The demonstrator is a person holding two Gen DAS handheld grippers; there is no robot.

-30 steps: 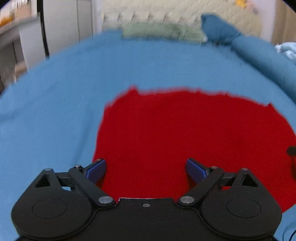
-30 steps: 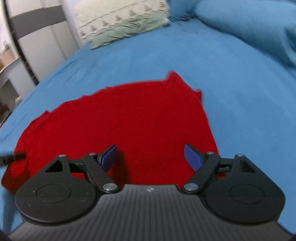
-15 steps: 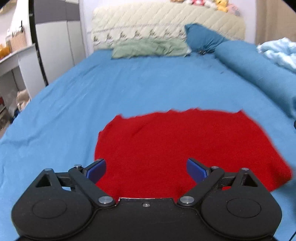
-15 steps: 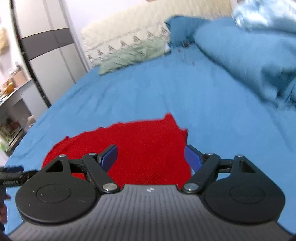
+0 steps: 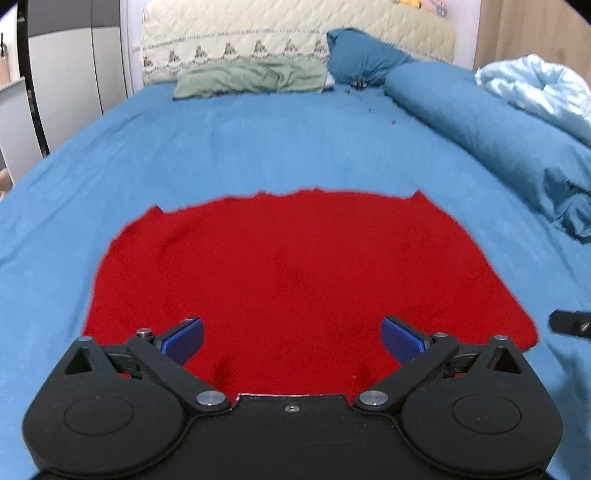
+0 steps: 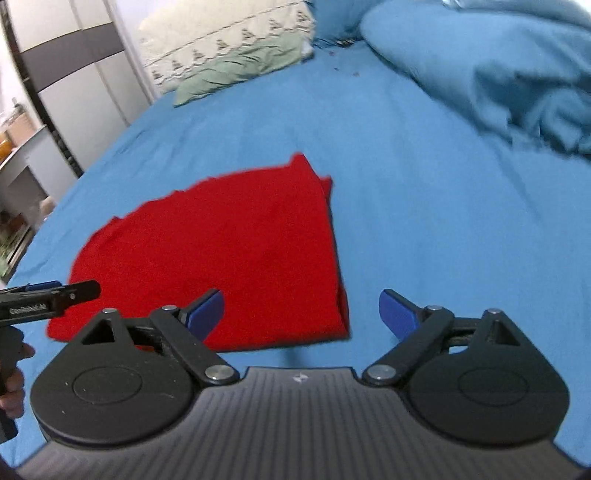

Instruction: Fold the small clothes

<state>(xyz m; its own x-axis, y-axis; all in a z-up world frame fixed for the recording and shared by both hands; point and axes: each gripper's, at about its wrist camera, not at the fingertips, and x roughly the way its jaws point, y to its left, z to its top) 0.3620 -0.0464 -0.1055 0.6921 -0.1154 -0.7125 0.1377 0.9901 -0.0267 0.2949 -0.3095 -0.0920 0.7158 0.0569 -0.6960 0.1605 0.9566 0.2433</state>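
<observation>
A red garment [image 5: 295,266] lies flat and folded on the blue bed sheet [image 5: 258,147]; it also shows in the right wrist view [image 6: 221,251]. My left gripper [image 5: 291,338] is open and empty, held above the garment's near edge. My right gripper [image 6: 301,312] is open and empty, above the garment's near right corner. The left gripper's tip [image 6: 55,295] shows at the left of the right wrist view. The right gripper's tip [image 5: 570,325] shows at the right edge of the left wrist view.
A green cloth [image 5: 251,79] and a blue pillow [image 5: 362,55] lie at the headboard [image 5: 295,29]. A rolled blue duvet [image 5: 498,140] and a pale blue blanket [image 5: 535,88] lie along the right side. Cabinets [image 6: 85,74] stand to the left of the bed.
Both grippers have pulled back and risen from the garment, so more of the bed shows. Both stayed open. The garment lies still.
</observation>
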